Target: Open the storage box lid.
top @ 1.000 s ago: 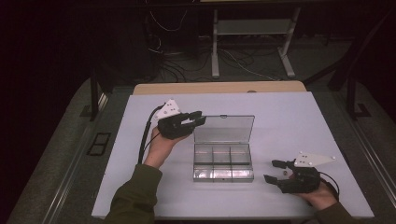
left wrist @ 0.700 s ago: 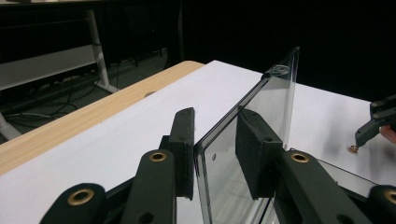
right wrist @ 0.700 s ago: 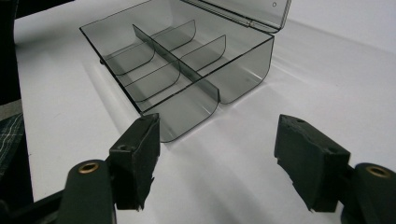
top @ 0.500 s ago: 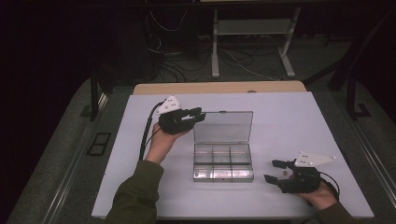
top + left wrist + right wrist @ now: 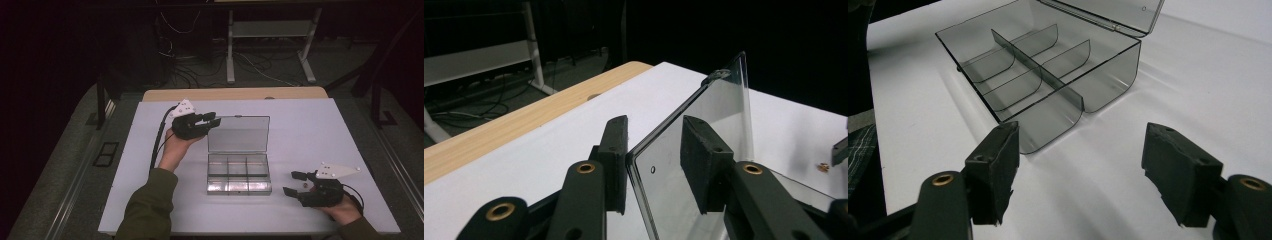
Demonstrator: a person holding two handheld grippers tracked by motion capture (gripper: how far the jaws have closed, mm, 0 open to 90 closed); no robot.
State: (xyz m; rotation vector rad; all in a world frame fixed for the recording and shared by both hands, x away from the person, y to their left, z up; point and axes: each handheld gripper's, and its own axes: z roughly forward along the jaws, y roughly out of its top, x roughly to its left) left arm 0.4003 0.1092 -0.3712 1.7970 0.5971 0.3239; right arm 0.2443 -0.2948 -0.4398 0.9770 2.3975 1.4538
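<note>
A clear plastic compartment box (image 5: 239, 191) sits mid-table with its lid (image 5: 240, 134) swung up and back. My left gripper (image 5: 215, 119) is at the lid's top left corner. In the left gripper view this gripper (image 5: 654, 130) is open, its jaws straddling the lid (image 5: 724, 100), whose edge lies against the left-hand pad (image 5: 616, 160). My right gripper (image 5: 295, 183) rests open on the table to the right of the box, beside a tiny brass piece (image 5: 305, 184). In the right gripper view its jaws (image 5: 1080, 145) stand wide apart before the box's empty compartments (image 5: 1048, 80).
The white table top (image 5: 310, 130) ends at a wooden strip (image 5: 235, 94) at the back. Beyond it are a dark floor with cables and a metal stand (image 5: 270, 30). The person's left sleeve (image 5: 145, 210) comes in at the bottom.
The left gripper has moved a little away from the person, and the lid's free edge has gone with it, swinging further open. The right gripper has stayed put.
</note>
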